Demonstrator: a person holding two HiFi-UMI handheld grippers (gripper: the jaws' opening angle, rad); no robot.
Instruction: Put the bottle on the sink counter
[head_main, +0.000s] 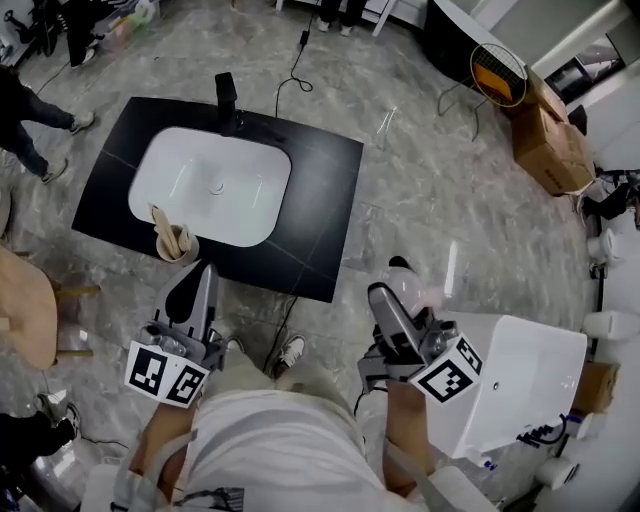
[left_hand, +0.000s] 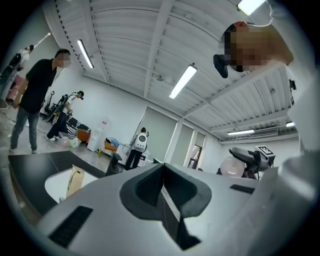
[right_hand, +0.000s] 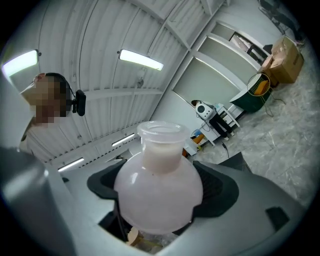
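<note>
A pale pink, round-bellied bottle (right_hand: 157, 187) with a short open neck sits between the dark pads of my right gripper (right_hand: 160, 200), which is shut on it. In the head view that bottle (head_main: 418, 292) shows at the tip of the right gripper (head_main: 395, 300), over the floor to the right of the black sink counter (head_main: 320, 200). My left gripper (head_main: 190, 292) hovers at the counter's near edge, its jaws pressed together with nothing between them. The left gripper view shows its closed pads (left_hand: 165, 192) tilted up toward the ceiling.
The counter holds a white basin (head_main: 210, 185), a black tap (head_main: 226, 100) at the back and a cup of wooden sticks (head_main: 176, 240) at its near left corner. A white cabinet (head_main: 520, 385) stands to my right. People stand at the room's left. Cardboard boxes (head_main: 550, 140) lie far right.
</note>
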